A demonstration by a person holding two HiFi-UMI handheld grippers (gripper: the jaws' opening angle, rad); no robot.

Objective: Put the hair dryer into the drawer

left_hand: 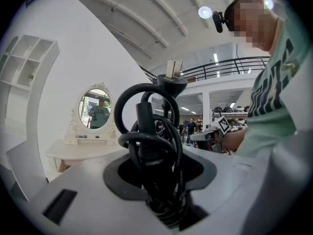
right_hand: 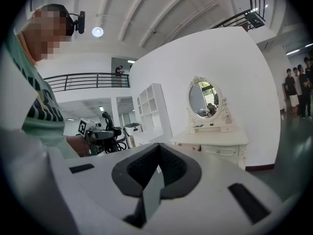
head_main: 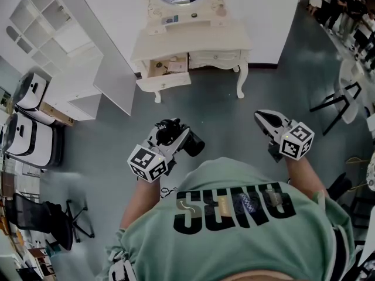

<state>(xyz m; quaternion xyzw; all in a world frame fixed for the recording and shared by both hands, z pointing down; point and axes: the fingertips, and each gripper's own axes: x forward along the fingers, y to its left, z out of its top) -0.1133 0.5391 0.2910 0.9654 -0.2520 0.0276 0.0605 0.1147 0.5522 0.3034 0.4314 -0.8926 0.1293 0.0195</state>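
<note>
In the head view the black hair dryer (head_main: 183, 138), its cord coiled round it, sits in my left gripper (head_main: 171, 131), which is shut on it at waist height. The left gripper view shows the cord loops and handle (left_hand: 148, 131) between the jaws of that gripper (left_hand: 159, 180), with the plug (left_hand: 173, 70) sticking up. My right gripper (head_main: 261, 117) is shut and holds nothing, its pads meeting in the right gripper view (right_hand: 155, 173). Ahead stands the cream dressing table (head_main: 202, 40) with its left drawer (head_main: 166, 70) pulled open.
A white shelf unit (head_main: 64, 45) leans at the left, beside white machines (head_main: 26, 130). A dark office chair (head_main: 55, 221) is at lower left and a black-framed chair (head_main: 343, 104) at right. People (head_main: 345, 7) stand at the far right. Grey floor lies between me and the table.
</note>
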